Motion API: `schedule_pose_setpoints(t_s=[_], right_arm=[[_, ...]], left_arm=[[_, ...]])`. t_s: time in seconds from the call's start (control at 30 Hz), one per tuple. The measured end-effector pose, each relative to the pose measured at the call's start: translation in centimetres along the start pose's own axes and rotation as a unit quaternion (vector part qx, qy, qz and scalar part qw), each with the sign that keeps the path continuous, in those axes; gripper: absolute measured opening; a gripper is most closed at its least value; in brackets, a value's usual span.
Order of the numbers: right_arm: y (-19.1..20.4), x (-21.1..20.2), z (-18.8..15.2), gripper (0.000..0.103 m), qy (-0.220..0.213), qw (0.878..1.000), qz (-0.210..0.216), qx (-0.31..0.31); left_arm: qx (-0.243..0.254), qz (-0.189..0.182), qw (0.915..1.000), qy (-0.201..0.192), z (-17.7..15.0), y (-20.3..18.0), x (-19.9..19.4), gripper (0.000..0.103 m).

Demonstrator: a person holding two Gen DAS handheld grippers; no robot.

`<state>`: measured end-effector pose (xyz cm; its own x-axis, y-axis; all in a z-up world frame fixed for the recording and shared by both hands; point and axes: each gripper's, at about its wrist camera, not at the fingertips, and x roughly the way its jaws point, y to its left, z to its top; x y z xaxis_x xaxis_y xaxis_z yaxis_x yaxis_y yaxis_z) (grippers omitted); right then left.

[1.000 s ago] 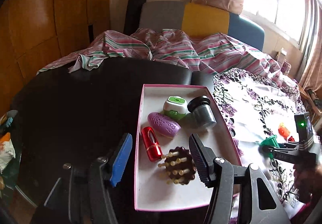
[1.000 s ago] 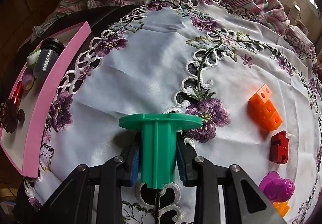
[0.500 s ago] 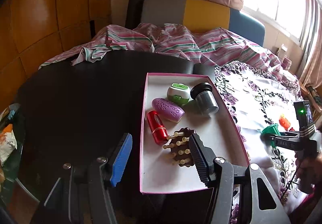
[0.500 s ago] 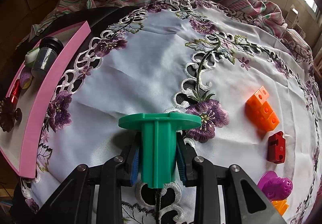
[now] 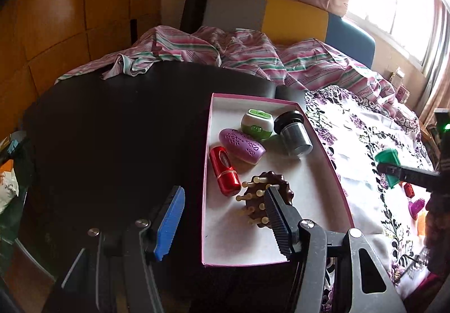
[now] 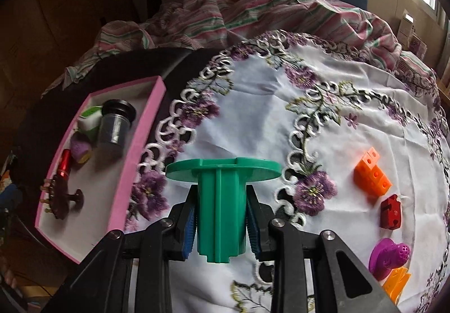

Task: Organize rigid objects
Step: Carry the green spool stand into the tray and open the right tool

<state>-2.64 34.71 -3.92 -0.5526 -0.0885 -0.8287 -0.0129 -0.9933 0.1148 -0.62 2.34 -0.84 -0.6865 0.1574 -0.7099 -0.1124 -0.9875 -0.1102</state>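
Progress is judged partial: five items are lodged in the pink tray [image 5: 332, 163], the green spool [image 6: 222, 206] is clamped in the right tongs [image 6: 222, 225] above the cloth [image 6: 253, 116], the left tongs [image 5: 222, 217] are parted and empty, and four toys are left on the cloth.

The left wrist view is taken from above the dark bench [image 5: 112, 144], angled downward, close over the pink tray [image 5: 206, 172] at 12 o'clock, with the embroidered cloth [image 5: 365, 144] at 2 o'clock. The right wrist view is aimed down at the same cloth [image 6: 253, 104] from near, the tray [image 6: 135, 152] lying at 9 o'clock. Tray, cloth and striped bedding [image 5: 239, 56] are shared by both views.
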Motion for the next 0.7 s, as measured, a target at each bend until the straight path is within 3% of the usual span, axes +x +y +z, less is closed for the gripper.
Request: schedule_pose_setpoints(t_s=[0.23,0.43,0.57,0.7], right_arm=[[7.9,0.1,2.5,0.03,0.004,0.995,0.071,-0.068],[13.9,3.1,3.6,0.03,0.048,0.987,0.107,-0.109],[15.7,6.5,4.6,0.03,0.08,0.986,0.109,-0.101],[16.3,9.6,6.1,0.03,0.09,0.989,0.08,-0.081]], left_arm=[[-0.007,0.001,1.0,0.004,-0.3,0.6,0.4,0.06],[-0.02,0.004,0.9997,0.009,-0.5,1.7,0.8,0.06],[-0.032,0.003,0.9994,0.014,-0.5,2.4,1.1,0.06],[-0.037,0.001,0.9992,0.017,-0.6,2.7,1.2,0.06]])
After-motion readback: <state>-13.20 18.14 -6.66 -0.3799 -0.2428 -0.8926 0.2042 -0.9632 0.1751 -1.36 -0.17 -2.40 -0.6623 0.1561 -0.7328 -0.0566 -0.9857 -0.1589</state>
